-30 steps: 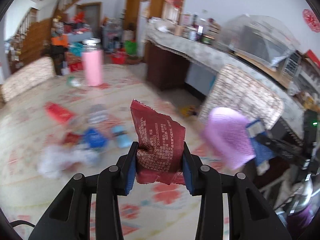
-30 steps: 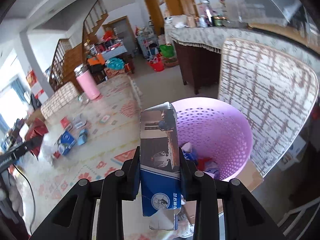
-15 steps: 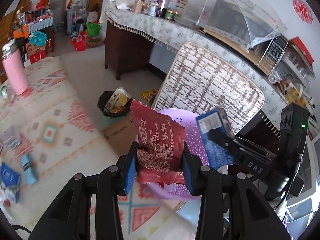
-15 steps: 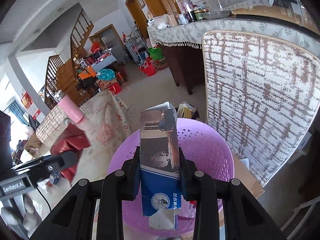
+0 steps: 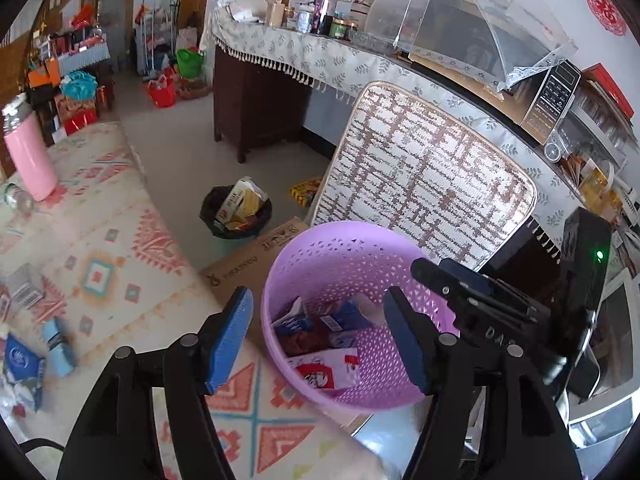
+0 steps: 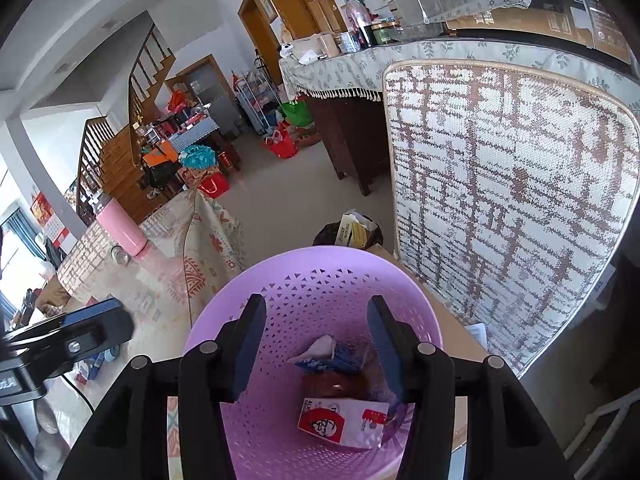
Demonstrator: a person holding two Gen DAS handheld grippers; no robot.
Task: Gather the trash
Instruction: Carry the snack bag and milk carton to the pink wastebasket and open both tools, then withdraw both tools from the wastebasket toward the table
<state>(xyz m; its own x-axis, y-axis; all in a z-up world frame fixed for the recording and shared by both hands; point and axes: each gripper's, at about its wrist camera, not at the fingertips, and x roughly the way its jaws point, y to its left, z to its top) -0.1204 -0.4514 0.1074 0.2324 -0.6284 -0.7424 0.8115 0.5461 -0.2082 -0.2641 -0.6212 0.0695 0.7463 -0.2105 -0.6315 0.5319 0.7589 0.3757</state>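
Note:
A purple perforated basket [image 5: 348, 240] [image 6: 320, 256] stands below both grippers. My left gripper [image 5: 318, 300] hangs over its near rim, jaws opening, with nothing between the blue pads. My right gripper [image 6: 316, 308] is above the basket's middle, jaws opening as well and empty. Inside lie a dark red wrapper [image 5: 308, 340] [image 6: 336, 384], a blue box [image 5: 352, 316] [image 6: 332, 360] and a white-and-red packet [image 5: 328, 372] [image 6: 344, 420]. Several blue packets [image 5: 60, 344] lie on the patterned cloth at the left.
A pink bottle [image 5: 28, 156] stands far left on the patterned cloth [image 5: 100, 240]. A cardboard box [image 5: 248, 268] sits under the basket, and a black bin [image 5: 236, 208] with cartons stands on the floor behind it. A woven chair back [image 5: 424, 184] rises close behind the basket.
Both grippers swung over the purple basket and opened. The red wrapper left the left jaws and the blue box left the right jaws; both now lie in the basket.

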